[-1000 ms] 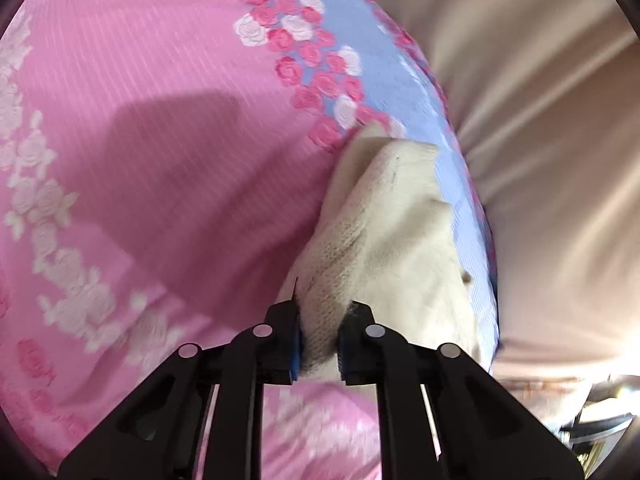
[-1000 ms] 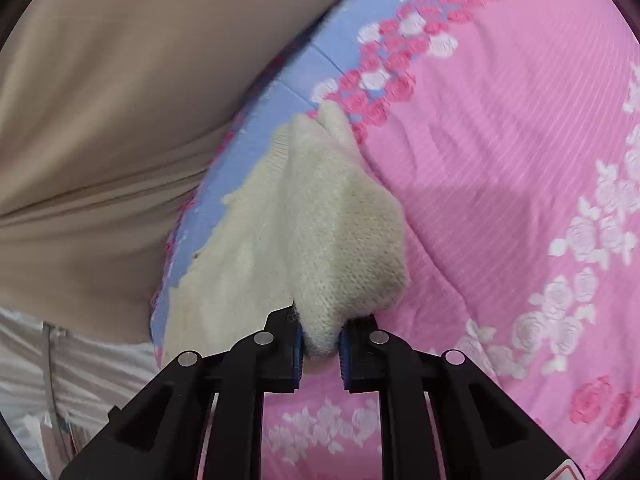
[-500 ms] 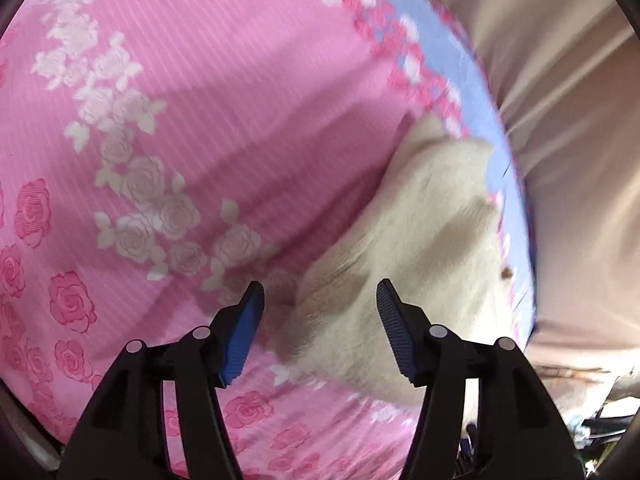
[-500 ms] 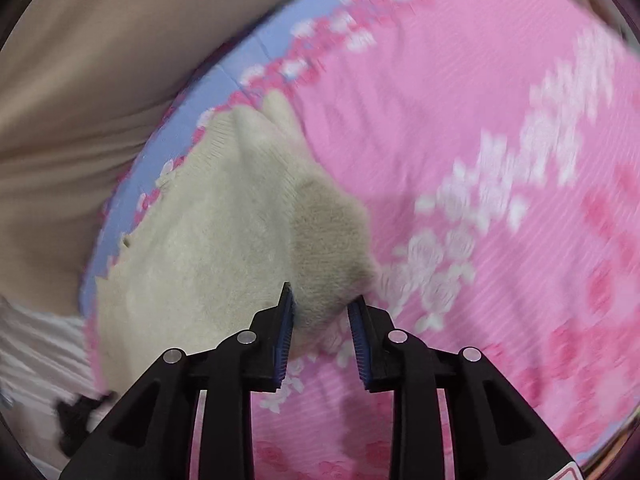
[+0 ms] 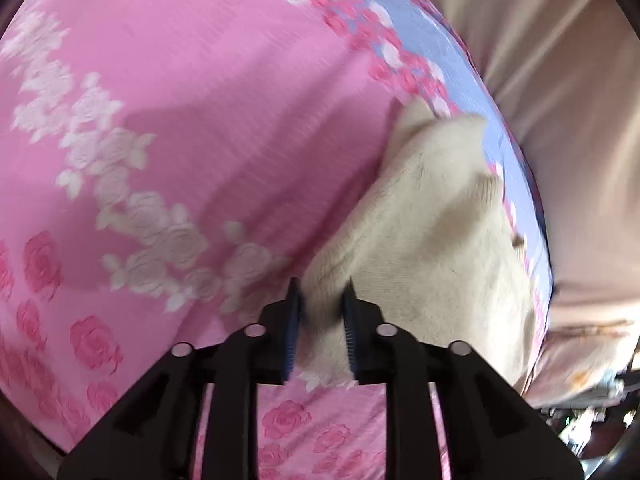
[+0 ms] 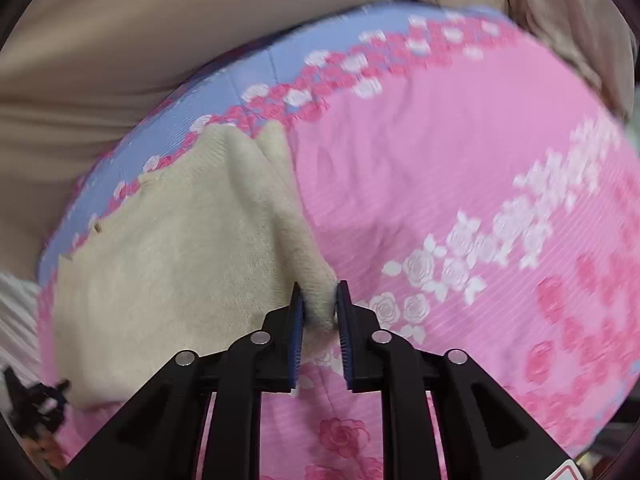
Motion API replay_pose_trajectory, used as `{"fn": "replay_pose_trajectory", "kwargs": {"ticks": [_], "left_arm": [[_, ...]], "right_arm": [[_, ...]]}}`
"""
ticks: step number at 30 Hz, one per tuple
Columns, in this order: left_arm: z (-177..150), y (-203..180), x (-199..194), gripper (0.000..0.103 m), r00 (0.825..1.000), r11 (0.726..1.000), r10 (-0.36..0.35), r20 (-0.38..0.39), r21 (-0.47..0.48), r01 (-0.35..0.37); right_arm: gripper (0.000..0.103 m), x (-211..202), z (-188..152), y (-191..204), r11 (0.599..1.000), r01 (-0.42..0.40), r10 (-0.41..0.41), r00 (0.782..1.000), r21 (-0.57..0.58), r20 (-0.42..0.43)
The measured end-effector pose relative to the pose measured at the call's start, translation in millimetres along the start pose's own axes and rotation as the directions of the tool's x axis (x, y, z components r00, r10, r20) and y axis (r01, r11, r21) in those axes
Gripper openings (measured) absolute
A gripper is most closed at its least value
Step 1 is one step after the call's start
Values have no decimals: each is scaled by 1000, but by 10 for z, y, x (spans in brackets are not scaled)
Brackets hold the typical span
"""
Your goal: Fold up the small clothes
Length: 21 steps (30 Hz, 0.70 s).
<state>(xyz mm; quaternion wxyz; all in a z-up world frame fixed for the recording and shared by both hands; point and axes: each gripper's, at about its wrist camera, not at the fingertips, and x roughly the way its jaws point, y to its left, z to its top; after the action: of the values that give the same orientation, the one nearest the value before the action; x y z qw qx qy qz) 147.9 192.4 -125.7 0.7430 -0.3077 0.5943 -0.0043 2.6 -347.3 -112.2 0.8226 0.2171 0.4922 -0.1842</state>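
One cream knit garment (image 5: 432,240) lies on one pink bedspread (image 5: 200,120) — two grippers, left gripper (image 5: 321,292) and right gripper (image 6: 320,292), have just been closing and each pinches an edge.

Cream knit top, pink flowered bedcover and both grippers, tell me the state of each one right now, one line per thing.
Cream knit top: lying partly folded on the bed, two edges pinched.
Pink flowered bedcover: spread flat under the top.
Left gripper: shut on the top's edge; its fingers have just been closing.
Right gripper: shut on a fold of the top; its fingers have just been closing.
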Motion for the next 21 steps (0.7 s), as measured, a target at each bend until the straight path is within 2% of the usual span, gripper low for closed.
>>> {"fn": "replay_pose_trajectory", "kwargs": {"ticks": [1,2,3,4,6,8,11,12,13,14,18,21], "left_arm": [[-21,-14,-49,35,999,1000,29,24,7,-29],[-45,-39,-85,45,997,998,56,45,20,-57],[-76,-75,-121,49,995,996,80,62,41,-83],[-89,-146,-121,49,992,991,102,73,76,-108],[-99,-259,-96,49,988,980,128,82,142,-138],[-127,-364,-84,49,982,962,157,104,209,-176],[-169,-451,-21,49,976,942,195,102,257,-215],[-179,-444,-7,49,974,940,204,98,260,-223],[-164,-463,21,49,974,939,207,94,260,-225],[-169,-453,17,49,974,940,209,92,258,-226],[-162,-436,47,51,973,942,213,86,248,-228],[-158,-460,84,51,971,940,224,79,245,-237]], "right_arm": [[20,-75,-4,94,999,34,-33,999,-37,34],[20,-158,-10,203,996,45,-40,997,-78,71],[20,-204,-4,302,993,35,-25,996,-110,90],[21,-211,8,370,992,27,-16,996,-126,90],[30,-161,43,483,990,-1,12,997,-142,74],[30,-6,71,507,989,18,-12,999,-149,47],[19,401,26,359,983,101,-110,992,-151,-55],[18,499,5,280,987,98,-110,990,-131,-87],[16,466,17,219,993,69,-76,994,-92,-78],[8,393,37,217,995,64,-69,995,-72,-68],[7,21,134,396,995,-3,5,1000,-98,19],[7,90,177,549,989,2,-3,1000,-150,-8]]}}
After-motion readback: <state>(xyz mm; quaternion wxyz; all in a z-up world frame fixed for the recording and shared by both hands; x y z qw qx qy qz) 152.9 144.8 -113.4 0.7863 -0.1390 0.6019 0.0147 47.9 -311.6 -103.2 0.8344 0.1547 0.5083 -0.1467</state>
